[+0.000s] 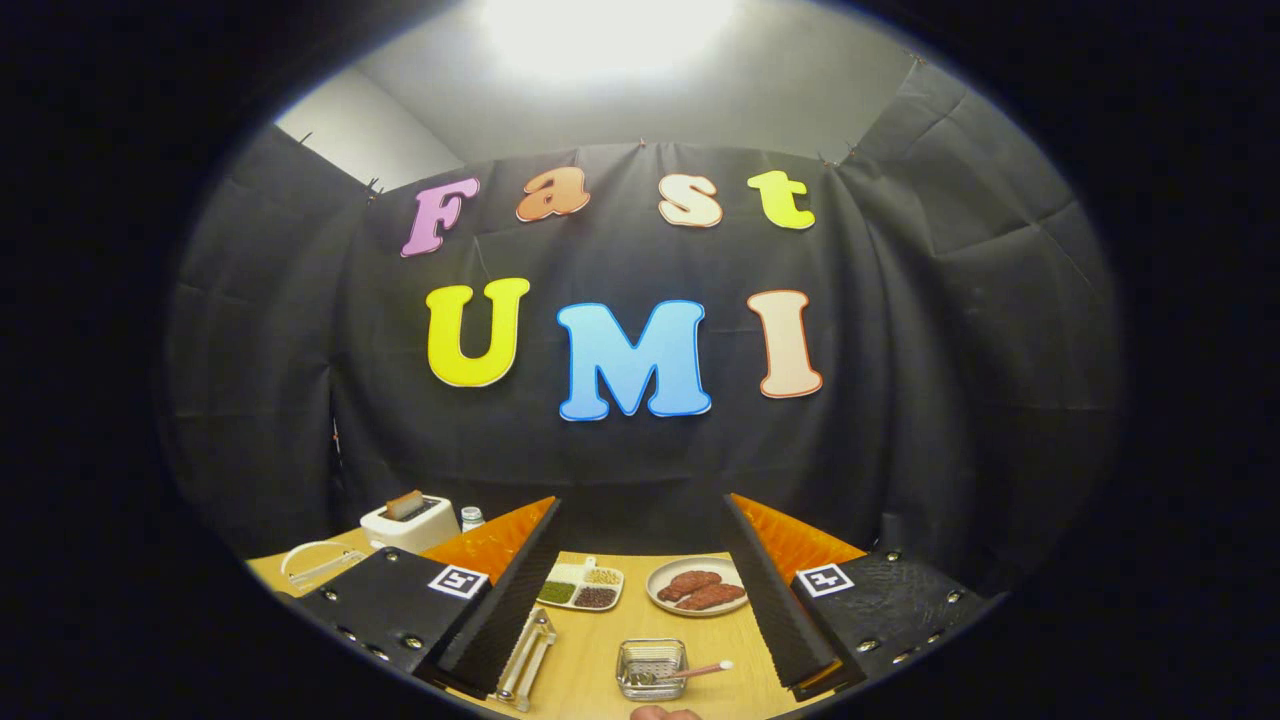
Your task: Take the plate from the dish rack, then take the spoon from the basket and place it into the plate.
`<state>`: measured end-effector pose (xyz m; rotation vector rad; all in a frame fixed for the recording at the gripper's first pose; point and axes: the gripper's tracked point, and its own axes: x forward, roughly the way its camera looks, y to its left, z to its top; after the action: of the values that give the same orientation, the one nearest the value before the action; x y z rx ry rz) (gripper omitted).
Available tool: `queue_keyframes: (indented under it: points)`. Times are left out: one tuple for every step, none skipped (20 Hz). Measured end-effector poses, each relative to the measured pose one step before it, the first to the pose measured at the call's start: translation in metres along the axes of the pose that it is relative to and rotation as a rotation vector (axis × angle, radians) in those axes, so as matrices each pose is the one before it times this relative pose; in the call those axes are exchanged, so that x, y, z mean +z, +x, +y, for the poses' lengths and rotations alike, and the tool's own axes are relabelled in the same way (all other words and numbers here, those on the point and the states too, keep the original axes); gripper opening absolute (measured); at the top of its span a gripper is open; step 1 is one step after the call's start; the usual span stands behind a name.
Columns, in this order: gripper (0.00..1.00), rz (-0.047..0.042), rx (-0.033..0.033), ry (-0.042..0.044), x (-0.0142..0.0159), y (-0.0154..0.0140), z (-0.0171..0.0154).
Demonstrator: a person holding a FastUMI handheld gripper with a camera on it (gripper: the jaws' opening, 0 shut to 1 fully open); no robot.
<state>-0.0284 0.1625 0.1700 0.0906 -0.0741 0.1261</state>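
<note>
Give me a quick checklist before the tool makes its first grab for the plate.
1. Tool open and empty: ok, fingers spread wide, nothing between them.
2. Dish rack located: ok, on the table by the left finger.
3. Empty plate in the rack: cannot tell.
4. Spoon in the basket: ok, handle sticks out over the rim.
5. Other dishes apart: ok, the meat plate and divided tray lie beyond the basket.
6. Someone's fingertip near the basket: not ok.
</note>
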Motion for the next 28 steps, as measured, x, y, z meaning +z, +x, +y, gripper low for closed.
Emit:
queue_keyframes:
  points:
    - [0.96, 0.01470, 0.00329, 0.00659, -0.00054, 0.00443, 0.00509]
    - [0.96, 0.02198, -0.00023, 0.00951, -0.00022, 0.00257, 0.00629]
    - [0.97, 0.01568, 0.00705, 0.00793, -0.00164, 0.00110, 0.00713]
    - [0.96, 0.00790, 0.00795, 0.01080, 0.00094, 0.00065, 0.00703]
    - [0.96, 0.00740, 0.00919, 0.00965, -0.00018, 0.00234, 0.00718]
    - [0.97, 0.01695, 0.00847, 0.00435, -0.00299, 0.00122, 0.00647]
    - [0.97, 0.02188, 0.00726, 0.00034, -0.00584, 0.00103, 0.00602]
    - [0.97, 0.01718, 0.01481, 0.00371, -0.00293, 0.00109, 0.00778]
    - [0.97, 0.02795, 0.01025, 0.00288, -0.00517, 0.00304, 0.00892]
    - [0.97, 0.04660, -0.00815, -0.00334, -0.00812, 0.00260, 0.00373]
    - [0.96, 0.05462, -0.00231, -0.00456, -0.01288, 0.00306, 0.00395]
    - [0.96, 0.05229, 0.01633, -0.00120, -0.00848, 0.00358, 0.00964]
    - [0.97, 0.05096, 0.01858, 0.00746, -0.00698, 0.00517, 0.01249]
    - [0.97, 0.04712, 0.01534, 0.00754, -0.00675, 0.00530, 0.00801]
    - [0.97, 0.04429, 0.01195, 0.00954, -0.00797, 0.00572, 0.00724]
    - [0.97, 0.03939, 0.01290, 0.00610, -0.00566, 0.00583, 0.00675]
    - [0.97, 0.05305, 0.02332, 0.00709, -0.00932, 0.00901, 0.01173]
    - [0.97, 0.05105, 0.02923, 0.00593, -0.00738, 0.00582, 0.01035]
    - [0.97, 0.03980, 0.02814, 0.00518, -0.00635, 0.00544, 0.01323]
    - [0.99, 0.03202, 0.01384, -0.00229, -0.00276, 0.00548, 0.00688]
    - [0.99, 0.04044, -0.00297, -0.00910, -0.00572, 0.00606, 0.00462]
    - [0.98, 0.03905, -0.00346, -0.00676, -0.00421, 0.00573, 0.00307]
    - [0.99, 0.04036, -0.00379, 0.00261, -0.00767, 0.00853, 0.00227]
    - [0.99, 0.04351, -0.00623, 0.00782, -0.00484, 0.00867, 0.00332]
    - [0.99, 0.03602, -0.00676, 0.01197, -0.00430, 0.00785, 0.00239]
    - [0.99, 0.02827, -0.01219, 0.01187, -0.00361, 0.00654, 0.00192]
    - [0.99, 0.02240, -0.00375, 0.00875, -0.00336, 0.00822, 0.00383]
    - [0.99, 0.02097, -0.01199, 0.00136, -0.00206, 0.00711, 0.00064]
